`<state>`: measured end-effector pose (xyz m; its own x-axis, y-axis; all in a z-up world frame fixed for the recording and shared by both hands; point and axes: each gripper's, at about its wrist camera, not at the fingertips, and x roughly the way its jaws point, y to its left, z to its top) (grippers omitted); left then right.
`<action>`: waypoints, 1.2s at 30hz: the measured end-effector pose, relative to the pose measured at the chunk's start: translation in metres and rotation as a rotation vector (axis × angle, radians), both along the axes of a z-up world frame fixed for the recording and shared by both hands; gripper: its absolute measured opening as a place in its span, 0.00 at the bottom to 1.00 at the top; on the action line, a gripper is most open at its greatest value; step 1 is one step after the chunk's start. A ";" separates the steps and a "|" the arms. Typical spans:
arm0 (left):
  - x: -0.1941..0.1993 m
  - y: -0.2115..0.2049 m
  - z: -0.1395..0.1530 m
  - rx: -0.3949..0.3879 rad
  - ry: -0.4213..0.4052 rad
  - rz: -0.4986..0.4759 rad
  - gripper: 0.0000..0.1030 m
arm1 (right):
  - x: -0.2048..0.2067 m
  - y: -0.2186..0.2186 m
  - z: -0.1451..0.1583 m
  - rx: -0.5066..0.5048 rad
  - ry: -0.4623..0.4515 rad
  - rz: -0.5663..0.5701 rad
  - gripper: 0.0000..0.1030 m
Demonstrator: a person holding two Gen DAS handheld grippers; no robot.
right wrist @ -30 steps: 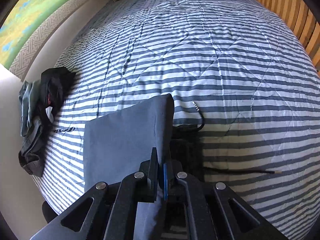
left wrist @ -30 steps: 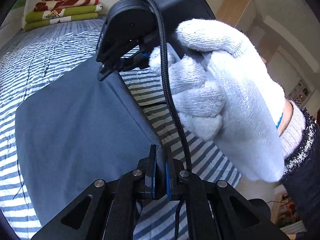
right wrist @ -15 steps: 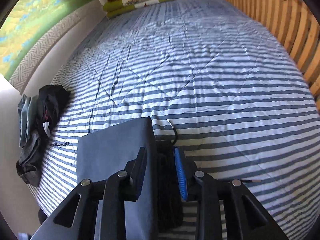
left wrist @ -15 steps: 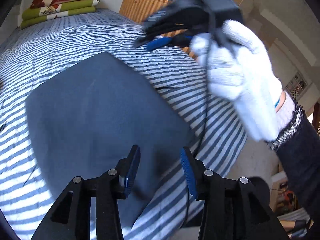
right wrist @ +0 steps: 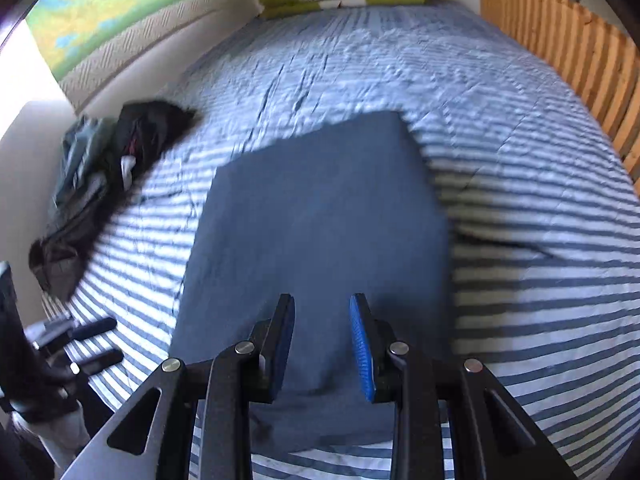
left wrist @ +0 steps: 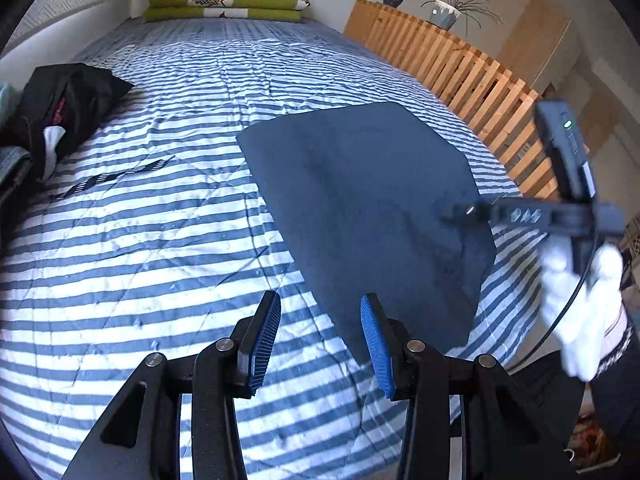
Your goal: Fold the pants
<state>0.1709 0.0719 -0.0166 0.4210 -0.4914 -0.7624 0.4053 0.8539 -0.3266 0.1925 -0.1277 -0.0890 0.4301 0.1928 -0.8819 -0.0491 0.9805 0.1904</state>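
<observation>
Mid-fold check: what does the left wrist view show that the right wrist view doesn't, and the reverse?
Only the left wrist view: the gloved hand holding the right gripper at the right edge, a dark striped strap lying on the bedspread, and a potted plant on the wooden slatted headboard.

Only the right wrist view: the green and yellow wall picture, and the left gripper at the lower left.

Both: the folded dark blue pants flat on the striped bedspread, the dark clothes pile, the stacked blankets, each gripper's jaws apart and empty.
</observation>
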 end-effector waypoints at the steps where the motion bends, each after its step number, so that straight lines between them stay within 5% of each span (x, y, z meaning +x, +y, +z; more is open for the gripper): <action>1: 0.001 -0.003 -0.004 -0.006 0.013 -0.011 0.43 | 0.000 0.004 -0.007 -0.007 0.013 0.002 0.25; 5: -0.012 -0.027 -0.020 -0.016 0.068 -0.079 0.42 | 0.019 0.003 -0.024 -0.017 0.046 -0.023 0.24; 8: -0.024 -0.040 -0.033 0.022 0.085 -0.114 0.27 | 0.034 -0.009 -0.035 0.028 0.085 -0.058 0.22; 18: -0.037 -0.048 -0.038 0.045 0.042 -0.116 0.27 | 0.034 -0.016 -0.047 0.117 0.106 -0.054 0.25; 20: -0.029 -0.051 -0.044 0.029 0.061 -0.120 0.03 | 0.040 -0.016 -0.048 0.115 0.127 -0.048 0.22; 26: -0.041 -0.034 -0.033 -0.008 0.022 -0.109 0.01 | 0.061 -0.043 -0.059 0.221 0.251 -0.106 0.00; 34: -0.075 -0.038 -0.026 0.087 0.006 -0.221 0.02 | 0.056 -0.034 -0.056 0.165 0.209 -0.076 0.00; 36: -0.067 -0.037 -0.024 0.086 0.002 -0.177 0.18 | 0.056 -0.033 -0.054 0.157 0.207 -0.067 0.03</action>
<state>0.1039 0.0346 -0.0407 0.3322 -0.4908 -0.8055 0.5510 0.7941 -0.2566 0.2482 -0.1612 -0.1429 0.2604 0.3111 -0.9140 0.0707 0.9380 0.3394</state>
